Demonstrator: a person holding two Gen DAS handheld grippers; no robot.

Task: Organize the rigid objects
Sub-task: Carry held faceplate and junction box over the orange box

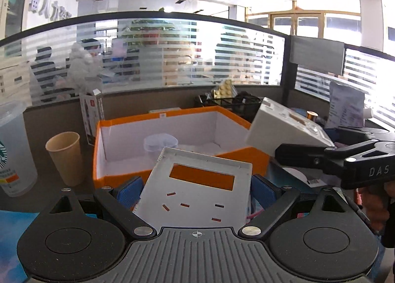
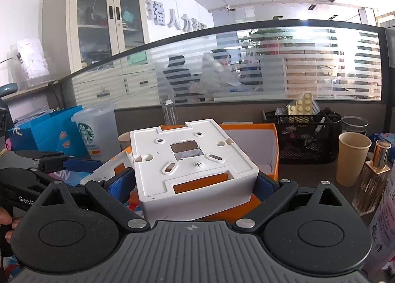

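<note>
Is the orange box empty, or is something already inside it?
Not empty: a clear plastic cup sits on the white floor of the orange box.

Grey panel (image 1: 197, 191), white housing (image 2: 190, 159), orange box (image 1: 158, 117) white inside, tan cup (image 1: 66, 157)

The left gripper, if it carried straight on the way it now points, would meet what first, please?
Probably the orange box: the left gripper, shut on the grey faceplate, points over its near wall, so the panel's front edge would likely enter the box and reach the clear plastic cup inside. Depth is uncertain.
</note>
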